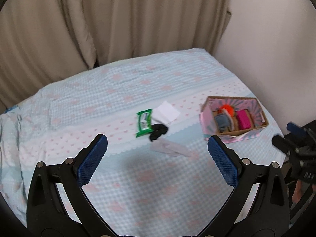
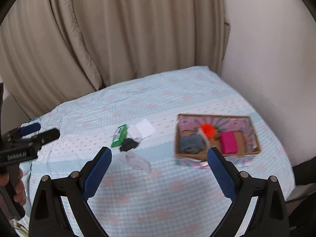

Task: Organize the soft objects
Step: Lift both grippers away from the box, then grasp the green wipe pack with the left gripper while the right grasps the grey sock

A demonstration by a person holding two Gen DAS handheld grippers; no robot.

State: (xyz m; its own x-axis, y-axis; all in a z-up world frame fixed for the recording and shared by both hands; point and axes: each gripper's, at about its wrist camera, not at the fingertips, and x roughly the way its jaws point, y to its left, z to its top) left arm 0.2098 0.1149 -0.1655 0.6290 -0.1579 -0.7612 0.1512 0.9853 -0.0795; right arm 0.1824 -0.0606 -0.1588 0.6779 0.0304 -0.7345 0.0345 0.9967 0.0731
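Left wrist view: we hold both tongs, left (image 1: pixel 157 154) and right (image 2: pixel 159 166), spread wide and empty above the bed (image 1: pixel 118 90). Green packet (image 1: pixel 144 122), black cloth (image 1: pixel 158 130) and pale sock (image 1: pixel 170 148) lie left of the box (image 1: pixel 234 136); overlapping, two may lift together.

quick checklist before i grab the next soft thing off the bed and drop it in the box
1. Left tool open and holding nothing: ok.
2. Right tool open and holding nothing: ok.
3. Loose items within view: green packet, black cloth, white paper, pale sock all on the bed: ok.
4. Black cloth free of neighbours: not ok, it touches the packet.
5. Room left in the box: cannot tell; grey, orange and pink items already fill much of it.
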